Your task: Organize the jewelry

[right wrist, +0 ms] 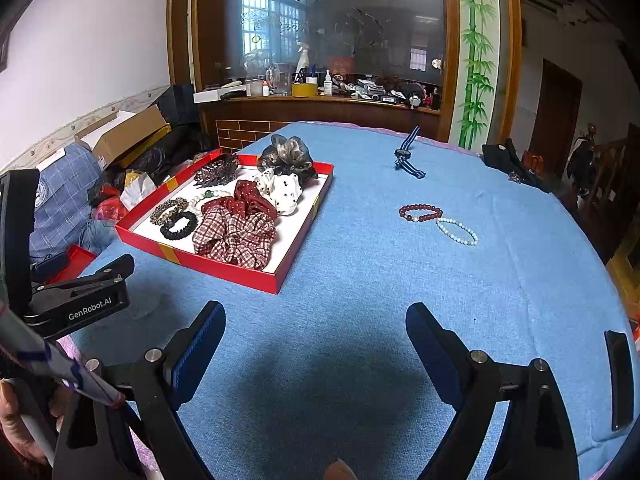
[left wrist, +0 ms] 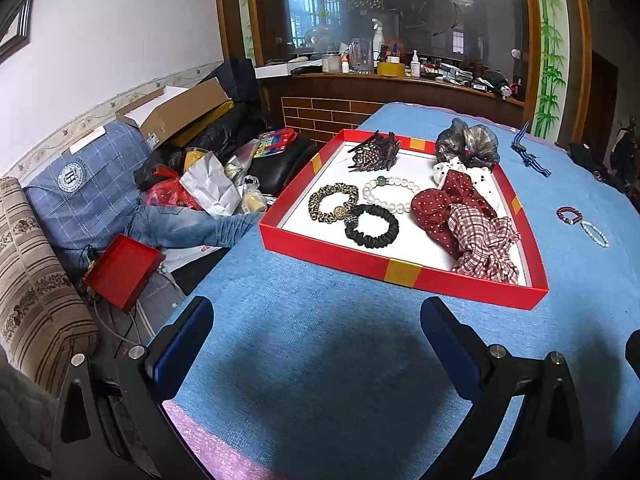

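— So, where's the jewelry versus the grippers?

— Mostly in the red tray (left wrist: 404,272) on the blue tablecloth (right wrist: 360,280). Left gripper (left wrist: 316,320) hovers just short of the tray's near edge, fingers spread wide, nothing between them. Right gripper (right wrist: 316,324) also wide apart and empty, over bare cloth.

— What's in the tray?

— Black scrunchie (left wrist: 372,226) touching a leopard-print scrunchie (left wrist: 332,202), a white bead bracelet (left wrist: 390,194) behind them, a dark claw clip (left wrist: 372,154) at the far side. On the right, a plaid scrunchie (left wrist: 484,244), a red dotted scrunchie (left wrist: 440,208), a white dotted one (right wrist: 282,192), and a grey sheer scrunchie (left wrist: 468,142) sitting over the far corner.

— Anything outside it?

— Yes. A dark red bead bracelet (right wrist: 420,213) touching a pale blue bead bracelet (right wrist: 457,231), well ahead of the right gripper, slightly to its right. Further back, a blue striped strap thing (right wrist: 408,156); can't tell exactly what it is.

— Hidden bits?

— White dotted scrunchie is half buried under the red one. The left gripper's body shows at the left edge of the right wrist view, cut off. A dark flat object (right wrist: 620,380) at the right edge, unclear.
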{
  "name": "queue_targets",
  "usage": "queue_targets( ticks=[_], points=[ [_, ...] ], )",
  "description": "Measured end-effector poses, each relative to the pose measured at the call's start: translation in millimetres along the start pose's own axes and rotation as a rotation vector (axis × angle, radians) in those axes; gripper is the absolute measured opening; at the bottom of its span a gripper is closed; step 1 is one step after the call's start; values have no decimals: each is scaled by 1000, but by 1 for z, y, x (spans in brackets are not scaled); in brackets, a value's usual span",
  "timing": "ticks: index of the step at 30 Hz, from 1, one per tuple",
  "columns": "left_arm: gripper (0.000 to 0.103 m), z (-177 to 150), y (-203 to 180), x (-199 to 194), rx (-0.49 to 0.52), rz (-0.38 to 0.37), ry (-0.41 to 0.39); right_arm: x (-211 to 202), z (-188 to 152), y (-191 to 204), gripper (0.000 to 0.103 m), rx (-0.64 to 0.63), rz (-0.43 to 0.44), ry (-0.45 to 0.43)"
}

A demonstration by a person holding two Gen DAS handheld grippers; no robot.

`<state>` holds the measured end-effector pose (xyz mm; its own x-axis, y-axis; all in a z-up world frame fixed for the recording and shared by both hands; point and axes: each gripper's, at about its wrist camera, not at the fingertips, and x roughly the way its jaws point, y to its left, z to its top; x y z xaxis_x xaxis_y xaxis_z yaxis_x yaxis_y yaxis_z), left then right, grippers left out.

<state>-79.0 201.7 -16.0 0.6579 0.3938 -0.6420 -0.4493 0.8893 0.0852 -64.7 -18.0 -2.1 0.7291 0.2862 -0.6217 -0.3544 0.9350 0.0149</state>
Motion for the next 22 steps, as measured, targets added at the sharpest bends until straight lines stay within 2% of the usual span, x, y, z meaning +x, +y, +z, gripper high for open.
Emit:
queue_targets(
  ticks=[14,19,22],
  points=[
    [103,9,-13,-5,38,31,-2,-2,-1,-16,94,44,10,0],
    [103,11,-33,-13,101,51,-17,-4,-2,-33,94,84,8,-3],
    [103,13,-56,-18,157,23,-26,-5,-2,-51,94,126,11,2]
  ],
)
